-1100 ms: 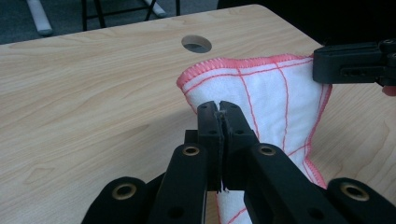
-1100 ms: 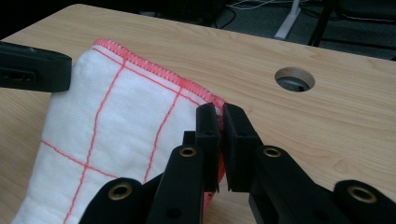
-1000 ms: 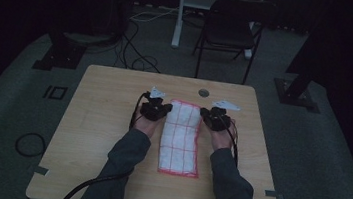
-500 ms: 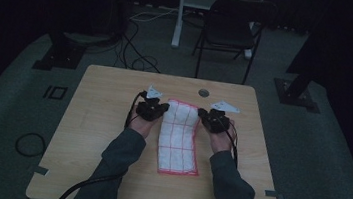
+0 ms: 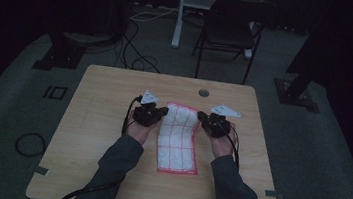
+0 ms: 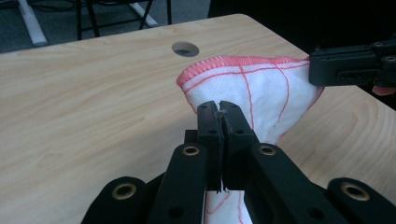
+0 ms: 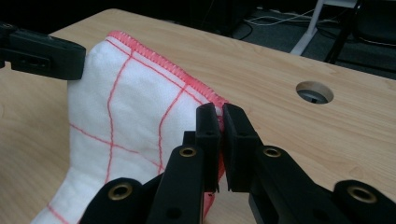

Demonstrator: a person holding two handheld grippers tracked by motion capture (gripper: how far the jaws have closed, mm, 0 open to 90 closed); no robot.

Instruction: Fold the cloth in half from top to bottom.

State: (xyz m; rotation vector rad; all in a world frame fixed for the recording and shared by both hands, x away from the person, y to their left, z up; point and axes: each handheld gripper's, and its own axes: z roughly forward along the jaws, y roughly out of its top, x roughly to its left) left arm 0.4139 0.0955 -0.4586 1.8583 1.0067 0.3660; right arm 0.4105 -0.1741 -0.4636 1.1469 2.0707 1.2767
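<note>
White red-gridded cloth (image 5: 178,139), far corners apparently pinched, runs lengthwise toward the person.

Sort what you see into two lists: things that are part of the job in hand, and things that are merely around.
In the job:
white cloth with red grid lines, far end lifted off the table
left tongs, shut on its far left corner
right tongs, shut on its far right corner
wooden table under it

Merely around:
black chair
floor cables
cable hole in the tabletop
</note>
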